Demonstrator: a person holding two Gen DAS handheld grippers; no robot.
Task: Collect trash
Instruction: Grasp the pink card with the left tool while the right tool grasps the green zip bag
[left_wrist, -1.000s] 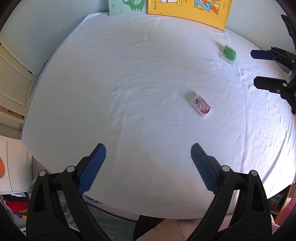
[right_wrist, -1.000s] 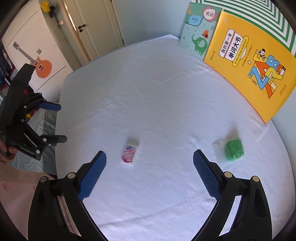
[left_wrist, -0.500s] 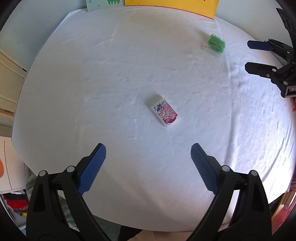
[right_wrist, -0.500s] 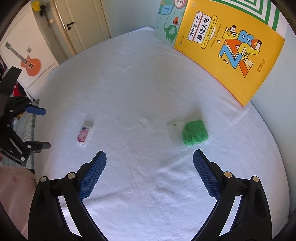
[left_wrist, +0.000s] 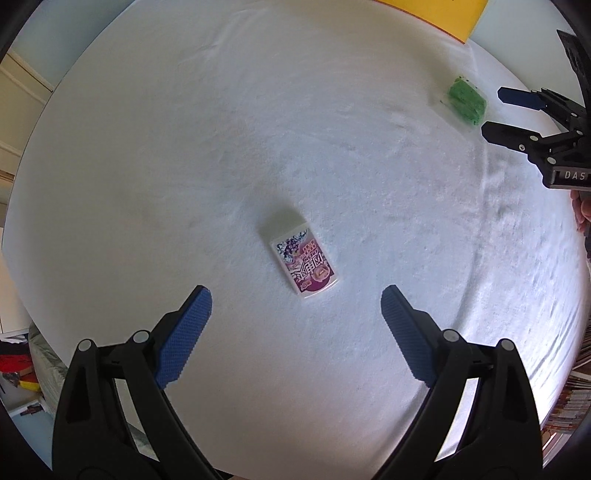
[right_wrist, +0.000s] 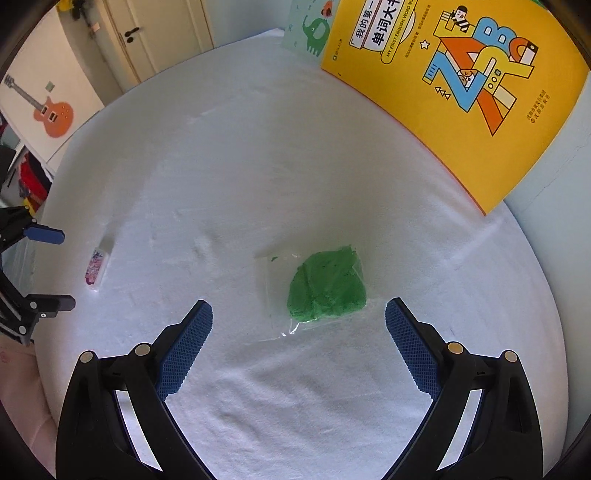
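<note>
Over the last second both claws have closed in on their targets: in the left wrist view the small purple-and-white packet (left_wrist: 304, 263) has slid from far off to the right to a spot just ahead of the left claw (left_wrist: 296, 302) and between the lines of its fingers; in the right wrist view the green lump in its clear bag (right_wrist: 327, 284) has likewise come from the right-hand edge to lie just ahead of the right claw (right_wrist: 298, 316); judged from this, each claw is lined up for its own piece of trash and the pick-ups are about to begin, though nothing is collected yet. Both pieces lie flat on the white sheet of the bed (left_wrist: 184, 147), well apart from each other, the packet nearer the left side, the bag nearer the yellow book (right_wrist: 461, 85) propped against the wall. Each claw is spread wide and holds nothing; each tilts down toward the sheet from above, its blue pads (left_wrist: 184, 332) clear of the fabric; the right claw shows side-on at the edge of the left view, the bag just beyond its tips.
</note>
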